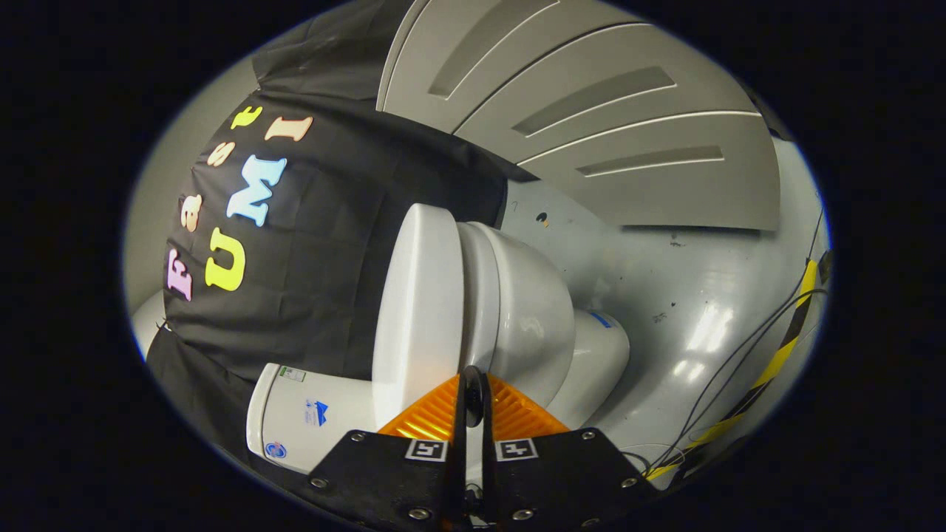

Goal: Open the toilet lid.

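The view is rolled sideways, so the white toilet lies tipped in it. Its lid [417, 310] rests flat against the seat and bowl [528, 318]. The tank [303, 417] stands behind the lid, against the black cloth wall. My gripper [473, 380] is shut, its fingers pressed together with nothing seen between them. The tips sit right at the seam where the lid's rim meets the seat, on the side of the toilet near the tank. Whether they touch the rim is hidden by the fingers themselves.
The toilet's base [591, 362] stands on a glossy grey floor [687, 295]. Thin cables [728, 369] and a yellow-and-black tape strip [783, 351] run across the floor beyond the bowl. A grey panelled door [591, 111] closes the far side.
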Demonstrator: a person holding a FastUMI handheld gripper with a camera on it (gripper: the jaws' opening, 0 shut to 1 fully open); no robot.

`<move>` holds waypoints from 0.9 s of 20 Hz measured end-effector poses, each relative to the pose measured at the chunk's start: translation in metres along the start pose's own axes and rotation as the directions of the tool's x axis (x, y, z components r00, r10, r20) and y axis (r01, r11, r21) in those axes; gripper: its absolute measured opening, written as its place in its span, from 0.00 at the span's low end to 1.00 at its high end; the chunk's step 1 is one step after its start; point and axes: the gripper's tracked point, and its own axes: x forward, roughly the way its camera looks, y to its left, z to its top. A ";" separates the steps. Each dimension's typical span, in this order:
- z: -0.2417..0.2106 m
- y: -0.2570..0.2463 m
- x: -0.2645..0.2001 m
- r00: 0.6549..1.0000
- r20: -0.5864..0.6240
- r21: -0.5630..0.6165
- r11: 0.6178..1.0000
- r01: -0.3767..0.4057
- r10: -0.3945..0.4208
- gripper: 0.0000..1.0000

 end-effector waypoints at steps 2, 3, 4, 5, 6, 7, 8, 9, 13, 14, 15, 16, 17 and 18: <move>-0.005 0.000 0.003 1.000 0.000 0.011 1.000 0.006 -0.006 0.02; -0.005 -0.001 0.003 1.000 -0.003 0.010 1.000 0.011 -0.011 0.02; -0.005 -0.001 0.002 1.000 -0.001 0.005 1.000 0.014 -0.014 0.01; -0.005 -0.002 0.002 1.000 -0.001 -0.006 1.000 0.019 -0.019 0.00; -0.004 -0.002 0.003 1.000 -0.002 -0.018 1.000 0.021 -0.021 0.00; -0.005 -0.002 0.003 1.000 -0.002 -0.027 0.999 0.024 -0.024 0.00; -0.004 -0.002 0.002 1.000 0.002 -0.046 0.998 0.030 -0.030 0.00; -0.004 -0.003 0.002 0.999 0.003 -0.065 0.997 0.039 -0.039 0.00; 0.000 -0.002 0.000 0.999 0.008 -0.083 0.995 0.053 -0.053 0.00; 0.004 0.002 -0.003 0.999 0.019 -0.086 0.995 0.051 -0.050 0.00; 0.003 0.011 -0.008 0.998 0.030 -0.103 0.993 0.050 -0.047 0.00; 0.002 0.019 -0.010 0.998 0.035 -0.121 0.991 0.051 -0.047 0.00; 0.003 0.026 -0.011 0.998 0.042 -0.130 0.990 0.050 -0.044 0.00; 0.005 0.033 -0.013 0.998 0.047 -0.136 0.990 0.049 -0.043 0.00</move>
